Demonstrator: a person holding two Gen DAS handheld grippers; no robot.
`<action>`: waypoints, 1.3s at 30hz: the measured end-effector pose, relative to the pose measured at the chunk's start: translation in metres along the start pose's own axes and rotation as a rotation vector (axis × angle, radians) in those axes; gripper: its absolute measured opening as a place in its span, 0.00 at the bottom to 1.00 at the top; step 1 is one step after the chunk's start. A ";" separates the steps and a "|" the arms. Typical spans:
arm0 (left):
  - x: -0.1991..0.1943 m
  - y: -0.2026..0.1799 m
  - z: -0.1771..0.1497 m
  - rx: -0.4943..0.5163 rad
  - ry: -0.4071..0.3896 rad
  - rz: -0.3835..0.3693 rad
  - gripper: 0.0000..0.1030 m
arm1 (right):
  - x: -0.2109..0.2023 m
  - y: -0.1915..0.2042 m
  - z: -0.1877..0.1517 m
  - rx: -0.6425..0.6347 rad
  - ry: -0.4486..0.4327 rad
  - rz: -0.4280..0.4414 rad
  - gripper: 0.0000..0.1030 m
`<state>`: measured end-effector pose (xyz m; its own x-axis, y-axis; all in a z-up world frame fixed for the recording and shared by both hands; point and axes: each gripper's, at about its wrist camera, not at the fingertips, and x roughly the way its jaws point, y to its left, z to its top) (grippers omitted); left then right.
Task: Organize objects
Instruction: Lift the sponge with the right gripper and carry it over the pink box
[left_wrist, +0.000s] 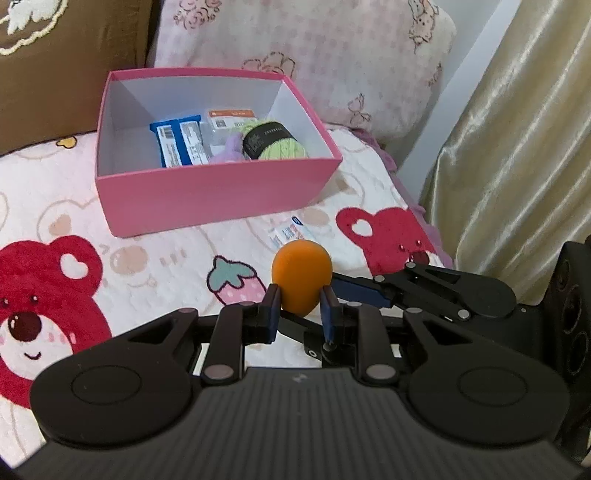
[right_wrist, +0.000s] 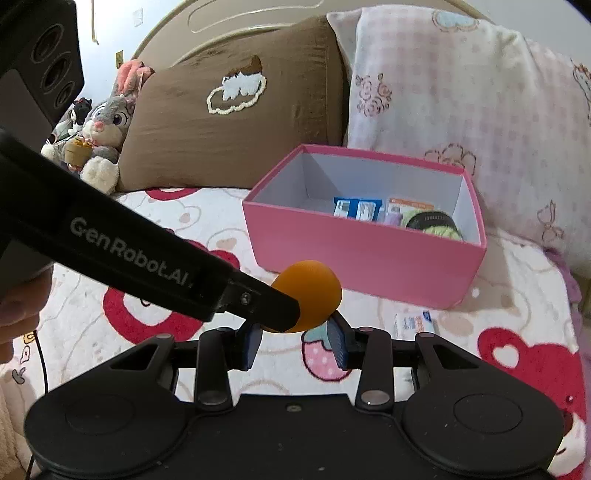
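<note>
Left tool (left_wrist: 300, 302) grips an orange sponge egg (left_wrist: 301, 275) above the bed, likely bound for the pink box (left_wrist: 218, 195); right tool (right_wrist: 295, 341) spread, empty.

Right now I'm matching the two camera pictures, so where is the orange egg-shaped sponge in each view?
Left wrist view: orange egg-shaped sponge just below centre, clamped between the left gripper fingers.
Right wrist view: sponge at centre, above the open right gripper.
Shared landmark: the pink cardboard box behind it.
</note>
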<state>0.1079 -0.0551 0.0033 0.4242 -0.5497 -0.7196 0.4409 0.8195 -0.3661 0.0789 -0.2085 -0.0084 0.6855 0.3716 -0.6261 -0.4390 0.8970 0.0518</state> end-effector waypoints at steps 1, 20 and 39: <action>-0.002 -0.001 0.002 0.000 -0.004 0.002 0.21 | 0.000 0.000 0.003 -0.005 0.000 -0.001 0.42; -0.021 -0.002 0.100 0.085 -0.139 0.075 0.21 | 0.017 -0.022 0.096 -0.006 -0.119 -0.007 0.42; 0.068 0.064 0.168 0.001 -0.100 0.044 0.22 | 0.114 -0.082 0.139 0.151 -0.027 0.008 0.42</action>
<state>0.2976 -0.0670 0.0301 0.5202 -0.5264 -0.6725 0.4209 0.8432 -0.3345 0.2735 -0.2066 0.0240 0.6984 0.3832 -0.6045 -0.3535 0.9191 0.1742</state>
